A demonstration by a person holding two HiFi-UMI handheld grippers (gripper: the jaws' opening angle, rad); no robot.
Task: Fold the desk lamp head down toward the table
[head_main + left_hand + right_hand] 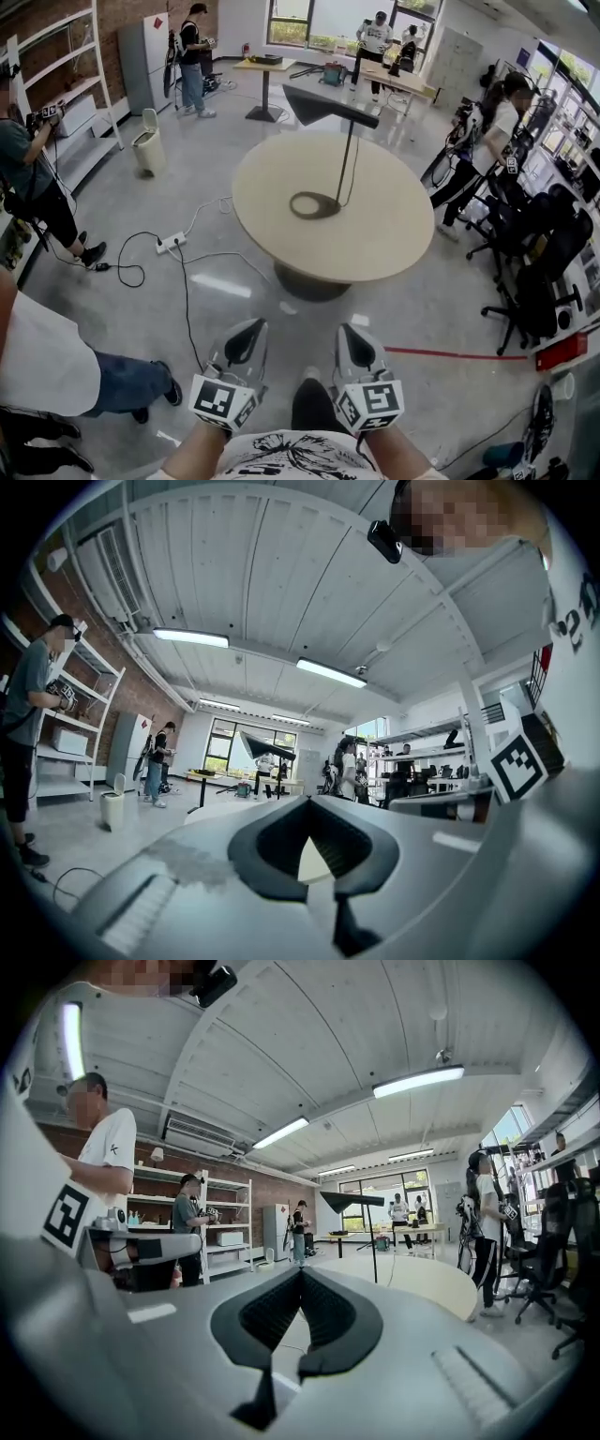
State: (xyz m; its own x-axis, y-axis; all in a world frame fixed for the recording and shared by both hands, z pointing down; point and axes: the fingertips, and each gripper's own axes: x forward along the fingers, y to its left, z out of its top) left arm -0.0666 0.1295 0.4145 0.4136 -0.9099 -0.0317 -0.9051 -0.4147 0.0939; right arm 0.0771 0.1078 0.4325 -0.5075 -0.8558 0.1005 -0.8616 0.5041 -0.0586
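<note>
The lamp point(330, 106) is stood on the table point(384, 234). The left gripper point(251, 328) and right gripper point(349, 330) are held closed, empty.

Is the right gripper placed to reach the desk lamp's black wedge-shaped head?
Probably not yet. The right gripper sits close to the person, jaws together, with grey floor between it and the round beige table. The black wedge-shaped lamp head stands on a stem at the table's middle. Nothing blocks the way.
</note>
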